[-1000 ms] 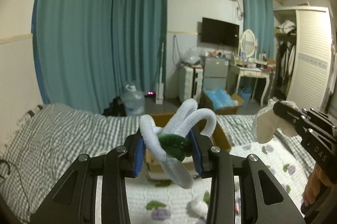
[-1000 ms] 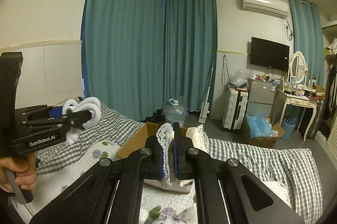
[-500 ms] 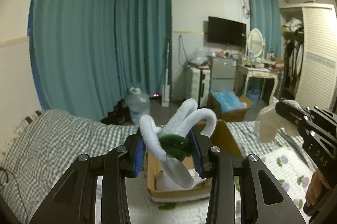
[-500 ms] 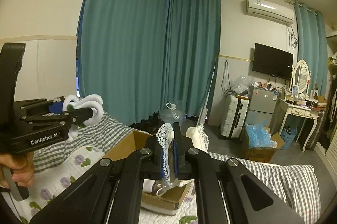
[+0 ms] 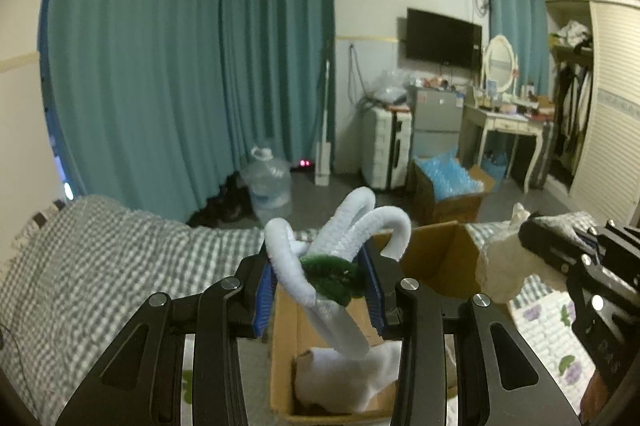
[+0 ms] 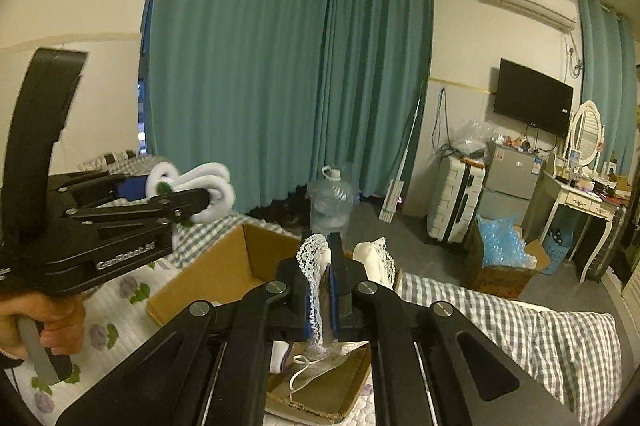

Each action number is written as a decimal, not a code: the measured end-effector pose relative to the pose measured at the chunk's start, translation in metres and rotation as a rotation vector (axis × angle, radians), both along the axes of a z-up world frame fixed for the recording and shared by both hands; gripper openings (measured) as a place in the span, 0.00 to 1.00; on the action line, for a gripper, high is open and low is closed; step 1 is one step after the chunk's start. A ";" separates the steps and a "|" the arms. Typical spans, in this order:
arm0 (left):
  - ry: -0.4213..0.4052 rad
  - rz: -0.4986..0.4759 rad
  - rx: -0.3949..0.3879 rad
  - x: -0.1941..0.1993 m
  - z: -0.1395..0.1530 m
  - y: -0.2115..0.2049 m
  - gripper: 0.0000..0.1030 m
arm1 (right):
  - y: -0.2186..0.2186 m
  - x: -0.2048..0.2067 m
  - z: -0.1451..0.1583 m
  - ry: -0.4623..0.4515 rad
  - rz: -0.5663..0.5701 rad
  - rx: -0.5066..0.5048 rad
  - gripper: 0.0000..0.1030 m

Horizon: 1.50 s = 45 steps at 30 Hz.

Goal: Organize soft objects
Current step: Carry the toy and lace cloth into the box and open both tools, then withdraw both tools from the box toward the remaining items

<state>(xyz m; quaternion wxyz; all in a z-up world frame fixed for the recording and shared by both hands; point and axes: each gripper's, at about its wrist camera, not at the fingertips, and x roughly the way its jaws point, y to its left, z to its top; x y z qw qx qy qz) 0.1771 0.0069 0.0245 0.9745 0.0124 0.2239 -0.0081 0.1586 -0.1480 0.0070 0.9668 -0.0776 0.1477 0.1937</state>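
My left gripper (image 5: 320,290) is shut on a white fuzzy pipe-cleaner flower with green leaves (image 5: 340,250) and holds it above an open cardboard box (image 5: 436,258) on the bed. A white soft item (image 5: 348,382) lies in the box. My right gripper (image 6: 326,290) is shut on a cream lace-trimmed cloth (image 6: 316,266) over the same box (image 6: 224,266). The right gripper (image 5: 560,254) with the cream cloth (image 5: 500,270) shows at the right of the left wrist view. The left gripper (image 6: 200,202) with the flower (image 6: 204,186) shows at the left of the right wrist view.
The box stands on a bed with a grey checked sheet (image 5: 100,266) and a white floral quilt (image 6: 120,290). Beyond the bed are teal curtains (image 5: 180,66), a water jug (image 5: 268,182), a suitcase (image 5: 384,146), a box of blue bags (image 5: 448,182) and a dressing table (image 5: 508,122).
Both grippers have moved forward with their loads, and now hang over the cardboard box, which is closer and lower in both views. Both grips are unchanged.
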 end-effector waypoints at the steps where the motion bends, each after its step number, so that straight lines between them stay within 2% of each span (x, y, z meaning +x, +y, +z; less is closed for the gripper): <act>1: 0.008 -0.002 -0.003 0.004 -0.002 0.000 0.36 | 0.002 0.005 -0.003 0.007 0.000 -0.006 0.06; 8: 0.085 -0.015 0.022 0.034 -0.028 -0.011 0.36 | 0.013 0.042 -0.037 0.106 -0.004 -0.044 0.06; 14: 0.207 0.002 0.020 0.059 -0.056 -0.014 0.36 | 0.020 0.069 -0.070 0.211 -0.012 -0.090 0.06; 18: 0.319 -0.009 0.071 0.070 -0.080 -0.022 0.37 | 0.022 0.078 -0.087 0.269 0.000 -0.112 0.06; 20: 0.328 -0.008 0.081 0.070 -0.081 -0.022 0.37 | 0.022 0.078 -0.093 0.274 0.001 -0.124 0.06; 25: 0.347 0.005 0.051 0.071 -0.078 -0.020 0.48 | 0.019 0.084 -0.098 0.308 -0.008 -0.107 0.06; 26: 0.340 0.004 0.047 0.070 -0.077 -0.020 0.48 | 0.019 0.084 -0.097 0.309 -0.011 -0.107 0.07; 28: 0.327 -0.003 0.047 0.068 -0.074 -0.019 0.52 | 0.022 0.080 -0.095 0.301 -0.023 -0.114 0.18; 30: 0.313 -0.003 0.049 0.064 -0.070 -0.020 0.53 | 0.021 0.077 -0.091 0.283 -0.041 -0.117 0.45; 32: 0.303 -0.008 0.030 0.063 -0.065 -0.018 0.54 | 0.020 0.069 -0.085 0.255 -0.048 -0.110 0.59; 35: 0.274 -0.004 0.004 0.057 -0.053 -0.013 0.62 | 0.013 0.061 -0.073 0.225 -0.068 -0.090 0.61; 37: 0.254 0.000 -0.006 0.053 -0.045 -0.010 0.78 | 0.007 0.056 -0.067 0.220 -0.078 -0.072 0.61; 41: 0.215 0.026 -0.015 0.043 -0.029 -0.005 0.85 | -0.001 0.042 -0.053 0.194 -0.097 -0.057 0.62; 45: 0.213 0.041 -0.033 0.035 -0.020 0.001 0.85 | -0.009 0.026 -0.037 0.164 -0.108 -0.031 0.65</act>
